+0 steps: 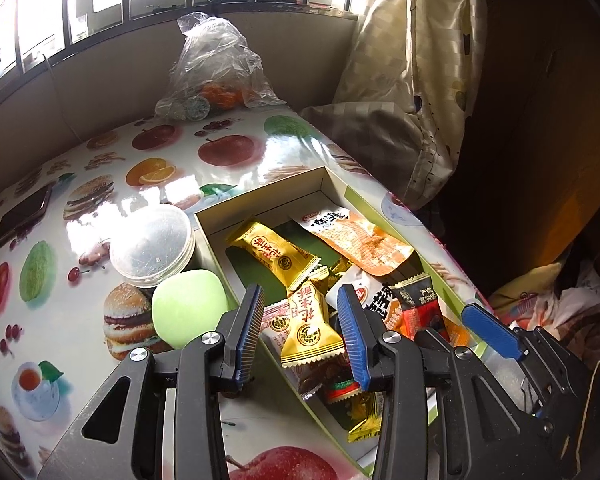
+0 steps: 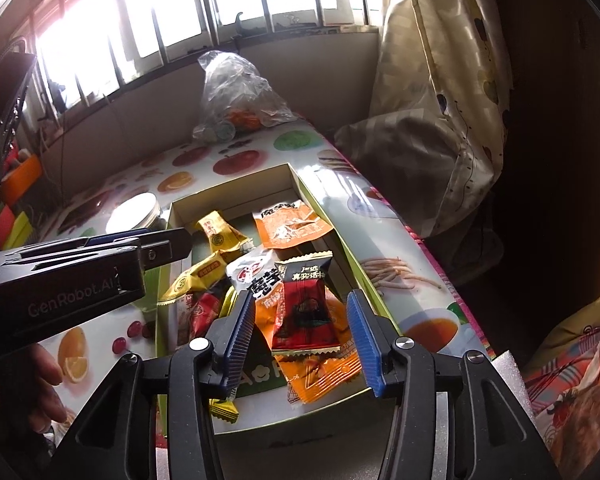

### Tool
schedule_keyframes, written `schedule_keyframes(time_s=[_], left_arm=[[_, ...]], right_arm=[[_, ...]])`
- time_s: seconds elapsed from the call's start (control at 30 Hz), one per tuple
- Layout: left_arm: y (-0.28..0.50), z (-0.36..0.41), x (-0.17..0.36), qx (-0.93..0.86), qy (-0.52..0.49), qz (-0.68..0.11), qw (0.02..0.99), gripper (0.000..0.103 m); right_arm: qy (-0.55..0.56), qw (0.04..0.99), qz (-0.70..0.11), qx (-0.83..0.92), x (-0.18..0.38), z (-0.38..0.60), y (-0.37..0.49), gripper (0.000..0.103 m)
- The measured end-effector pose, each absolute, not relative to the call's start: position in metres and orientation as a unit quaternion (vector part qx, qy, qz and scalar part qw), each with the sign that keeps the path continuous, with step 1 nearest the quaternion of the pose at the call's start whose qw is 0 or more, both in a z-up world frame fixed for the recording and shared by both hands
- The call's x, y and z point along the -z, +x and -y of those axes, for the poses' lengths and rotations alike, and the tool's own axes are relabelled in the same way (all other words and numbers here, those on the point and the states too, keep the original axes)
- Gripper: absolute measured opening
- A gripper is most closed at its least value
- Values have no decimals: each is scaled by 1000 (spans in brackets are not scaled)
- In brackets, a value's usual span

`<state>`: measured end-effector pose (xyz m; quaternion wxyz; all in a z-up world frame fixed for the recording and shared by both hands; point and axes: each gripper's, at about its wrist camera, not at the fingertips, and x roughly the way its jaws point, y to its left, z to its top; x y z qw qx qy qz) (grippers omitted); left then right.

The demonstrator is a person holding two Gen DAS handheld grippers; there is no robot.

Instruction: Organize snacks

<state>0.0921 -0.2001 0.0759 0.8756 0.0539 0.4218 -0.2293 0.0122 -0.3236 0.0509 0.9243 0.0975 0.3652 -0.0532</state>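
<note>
A shallow cardboard box (image 1: 260, 190) (image 2: 308, 196) lies on the fruit-print table and holds several snack packets. My left gripper (image 1: 302, 330) is open above the box's near end, its jaws on either side of a yellow candy packet (image 1: 310, 328) without touching it. A second yellow packet (image 1: 276, 254) and an orange packet (image 1: 364, 244) lie farther in. My right gripper (image 2: 302, 334) is open over a red and black packet (image 2: 304, 308) that rests on orange packets (image 2: 320, 372). The left gripper's body (image 2: 72, 280) shows at the left of the right wrist view.
A clear round lid (image 1: 150, 246) and a pale green soap-like block (image 1: 188, 306) sit left of the box. A phone (image 1: 22, 216) lies at the table's left edge. A plastic bag with oranges (image 1: 216, 68) stands at the back. A curtain (image 1: 416, 80) hangs at the right.
</note>
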Motion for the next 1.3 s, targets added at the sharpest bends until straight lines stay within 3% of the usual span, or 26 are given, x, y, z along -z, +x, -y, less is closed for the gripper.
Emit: schedule_keyframes(time_s=[0.6,1.3], left_arm=[[43,158,-77,200,55,-403,891,40],[-1,123,-26,176,66,-440,878,40]], right_arm=[[75,928,-360,61,-66,305,-15,51],[43,919,-385,78,-41,278,-55,54]])
